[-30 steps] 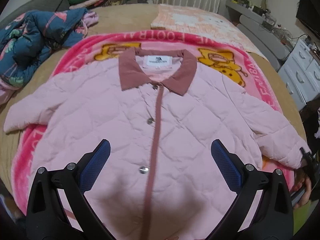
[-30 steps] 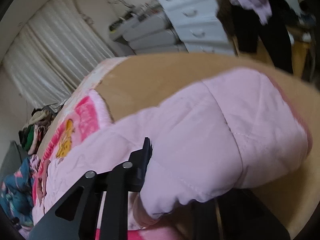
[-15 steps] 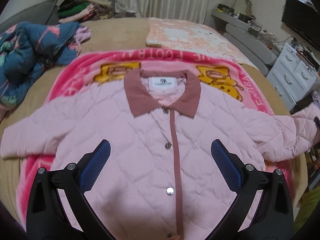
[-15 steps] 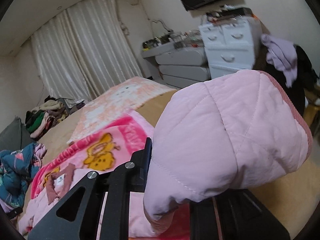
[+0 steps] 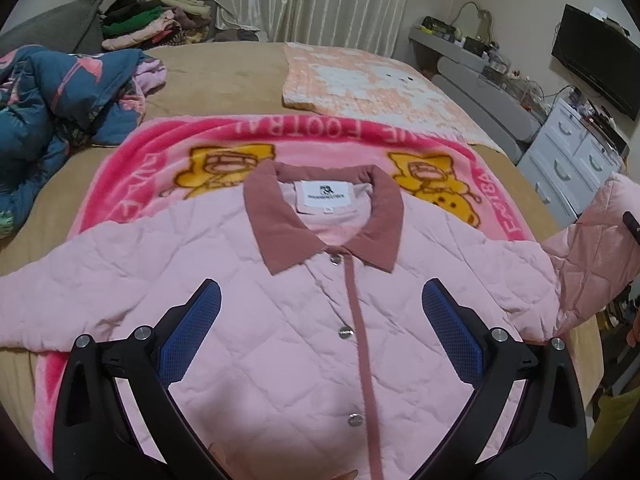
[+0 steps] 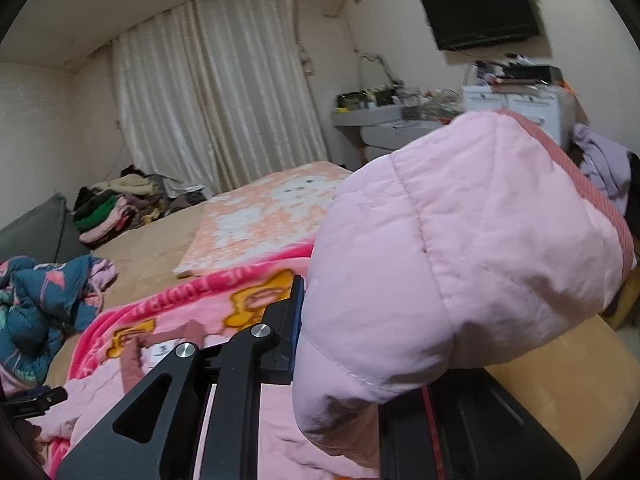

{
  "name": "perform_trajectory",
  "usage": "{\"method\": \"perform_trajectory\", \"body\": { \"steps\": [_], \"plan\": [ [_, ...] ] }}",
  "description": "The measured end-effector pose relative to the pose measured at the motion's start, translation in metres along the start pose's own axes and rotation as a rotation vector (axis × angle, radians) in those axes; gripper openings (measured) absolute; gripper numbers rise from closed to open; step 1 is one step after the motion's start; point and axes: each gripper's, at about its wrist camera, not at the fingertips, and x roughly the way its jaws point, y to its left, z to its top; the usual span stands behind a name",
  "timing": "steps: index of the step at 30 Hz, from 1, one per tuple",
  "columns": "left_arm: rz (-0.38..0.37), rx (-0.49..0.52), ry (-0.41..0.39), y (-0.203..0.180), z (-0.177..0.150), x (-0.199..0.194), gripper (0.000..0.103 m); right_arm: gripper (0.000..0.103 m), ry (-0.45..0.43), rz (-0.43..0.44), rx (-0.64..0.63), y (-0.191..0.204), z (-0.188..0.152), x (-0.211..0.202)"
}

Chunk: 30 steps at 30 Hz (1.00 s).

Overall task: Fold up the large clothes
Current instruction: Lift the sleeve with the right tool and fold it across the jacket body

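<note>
A pink quilted jacket [image 5: 280, 320] with a dusty-rose collar lies front up and buttoned on a pink cartoon blanket [image 5: 168, 148] on the bed. My left gripper [image 5: 320, 320] is open and empty, hovering over the jacket's chest. My right gripper [image 6: 340, 344] is shut on the jacket's right sleeve cuff [image 6: 460, 248] and holds it lifted off the bed; the lifted sleeve shows at the right edge of the left wrist view [image 5: 592, 256]. The jacket's left sleeve [image 5: 60, 288] lies flat, stretched out to the left.
A crumpled blue floral quilt [image 5: 52, 100] lies at the left. A folded peach blanket [image 5: 372, 80] lies further back. A clothes pile [image 5: 152, 24] sits by the curtains. White drawers [image 5: 572, 156] and a wall TV [image 6: 484, 4] stand to the right of the bed.
My right gripper has lifted the sleeve cuff up off the bed and swung it inward. My left gripper has moved up the jacket toward the collar.
</note>
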Motion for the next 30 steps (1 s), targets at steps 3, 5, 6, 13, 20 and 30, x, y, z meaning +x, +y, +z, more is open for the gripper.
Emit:
{"method": "perform_trajectory", "body": {
  "steps": [3,5,6,13,20,30],
  "plan": [
    [0.001,-0.011,-0.004,0.008,-0.001,-0.005,0.094,0.014,-0.012,0.042,-0.007,0.027,0.000,-0.002],
    [0.022,-0.009,-0.009,0.013,-0.004,-0.008,0.094,0.014,-0.005,0.064,-0.014,0.039,-0.001,-0.002],
    [0.032,-0.010,-0.014,0.015,-0.005,-0.010,0.094,0.014,-0.001,0.074,-0.026,0.047,-0.001,-0.002],
    [-0.007,-0.057,-0.032,0.036,-0.008,-0.027,0.094,0.014,-0.009,0.155,-0.079,0.092,-0.001,-0.011],
    [-0.023,-0.106,-0.059,0.066,-0.013,-0.035,0.094,0.014,0.005,0.198,-0.090,0.126,-0.009,-0.007],
    [-0.069,-0.141,-0.043,0.082,-0.011,-0.028,0.094,0.014,0.017,0.234,-0.124,0.164,-0.026,-0.003]
  ]
}}
